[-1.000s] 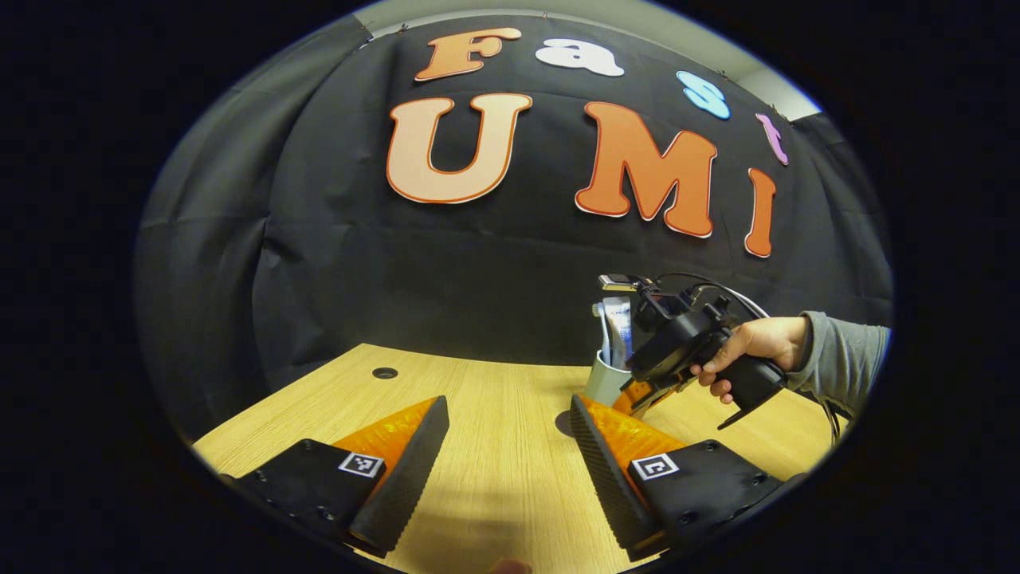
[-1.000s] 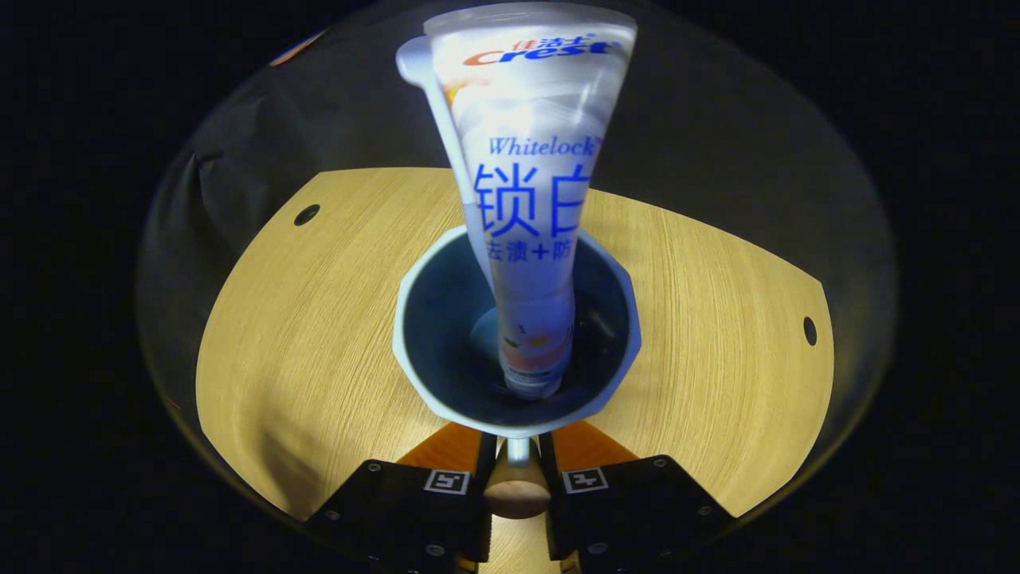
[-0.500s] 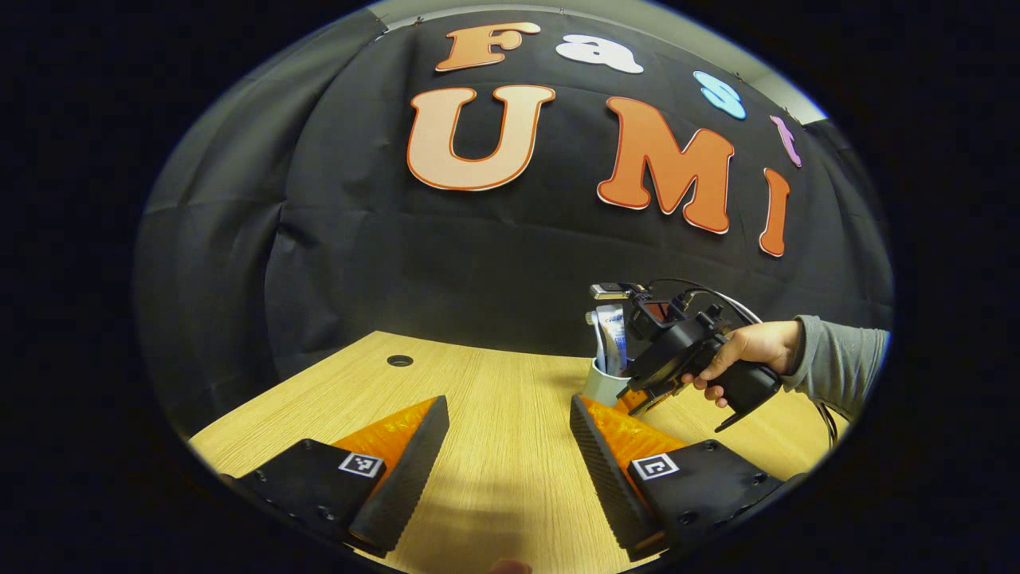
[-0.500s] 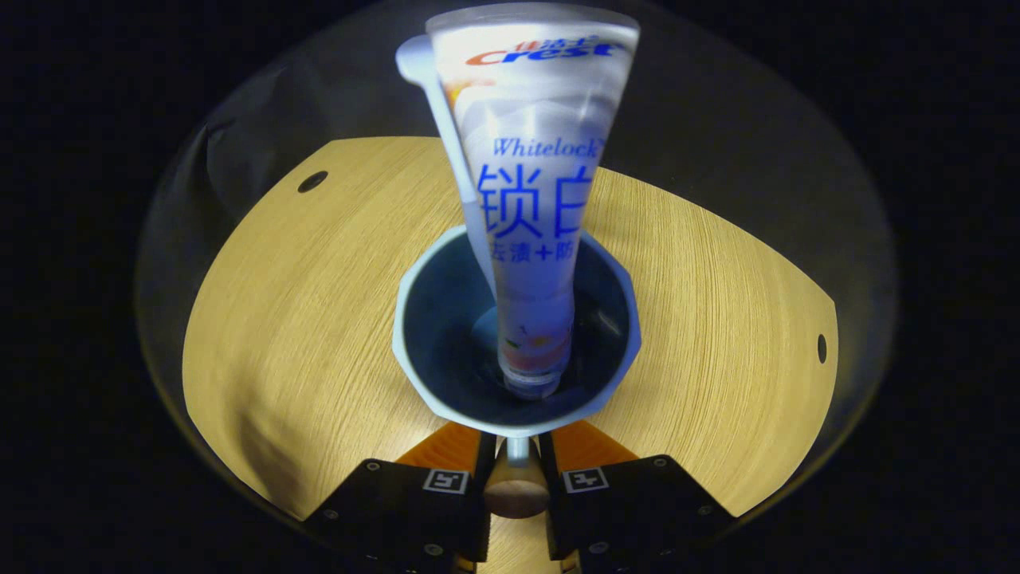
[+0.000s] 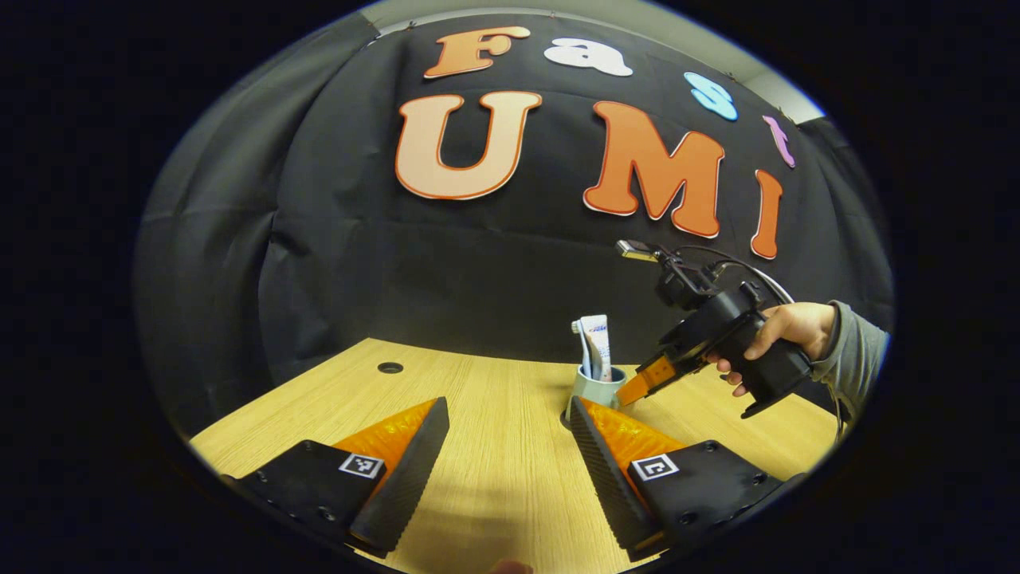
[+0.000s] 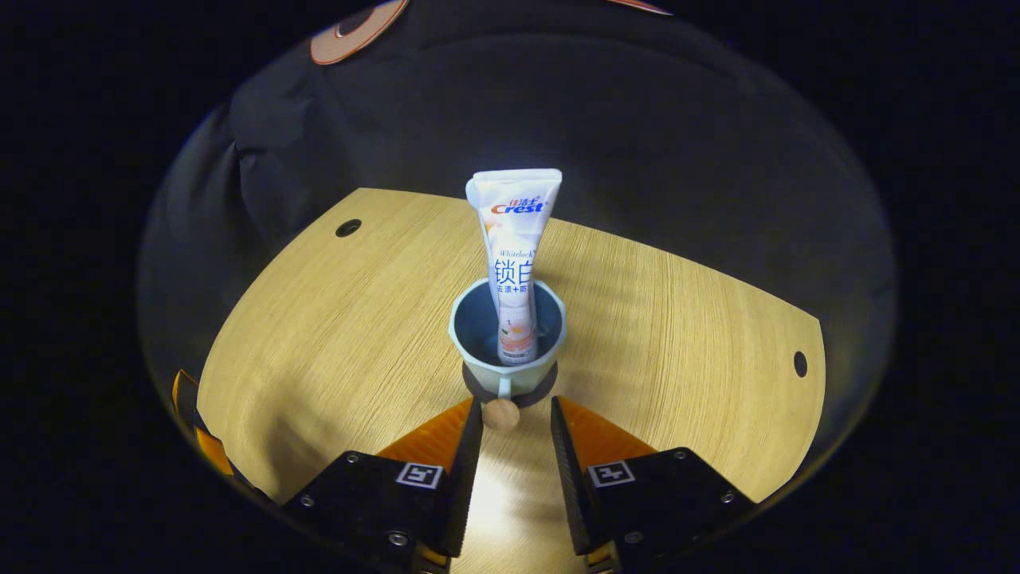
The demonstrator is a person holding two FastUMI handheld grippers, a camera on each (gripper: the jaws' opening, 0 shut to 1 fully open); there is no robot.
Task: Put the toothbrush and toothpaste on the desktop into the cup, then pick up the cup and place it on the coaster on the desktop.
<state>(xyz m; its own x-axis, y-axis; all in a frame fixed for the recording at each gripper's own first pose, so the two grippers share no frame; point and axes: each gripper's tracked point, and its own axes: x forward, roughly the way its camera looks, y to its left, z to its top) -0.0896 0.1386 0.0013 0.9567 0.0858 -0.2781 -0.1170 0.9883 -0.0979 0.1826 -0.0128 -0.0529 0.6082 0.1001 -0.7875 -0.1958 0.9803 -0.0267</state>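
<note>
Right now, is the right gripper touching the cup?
Apart. In the right gripper view the right gripper is open, with bare desk between its fingertips and the cup.

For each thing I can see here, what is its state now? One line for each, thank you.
Cup: upright on the dark coaster, free of both claws.
Toothpaste: standing in the cup, leaning on its far rim.
Toothbrush: standing in the cup beside the toothpaste.
Right claw: open, apart from the cup handle.
Left claw: open, holding nothing, over the desktop.
</note>
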